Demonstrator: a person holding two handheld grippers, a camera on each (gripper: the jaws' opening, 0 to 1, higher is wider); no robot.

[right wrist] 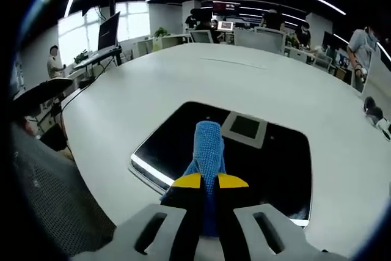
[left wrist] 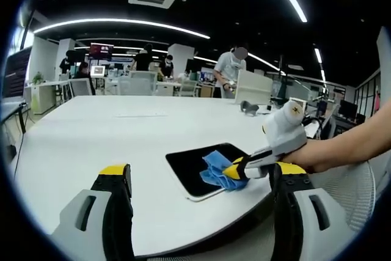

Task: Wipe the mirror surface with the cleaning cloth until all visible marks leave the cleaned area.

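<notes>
Right gripper (right wrist: 208, 183) is clamped on the blue cleaning cloth (right wrist: 207, 145), which flops forward onto the mirror (right wrist: 281, 163) just ahead; it's soft and light, so pinch it mid-bunch, while the left gripper (left wrist: 201, 181) hangs open.

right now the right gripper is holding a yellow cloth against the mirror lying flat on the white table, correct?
Not quite: the cloth is blue, not yellow; the yellow belongs to the jaw tips. The right gripper view shows the right gripper shut on it, pressing it onto the mirror, which lies flat on the white table. The left gripper view shows the same blue cloth.
</notes>
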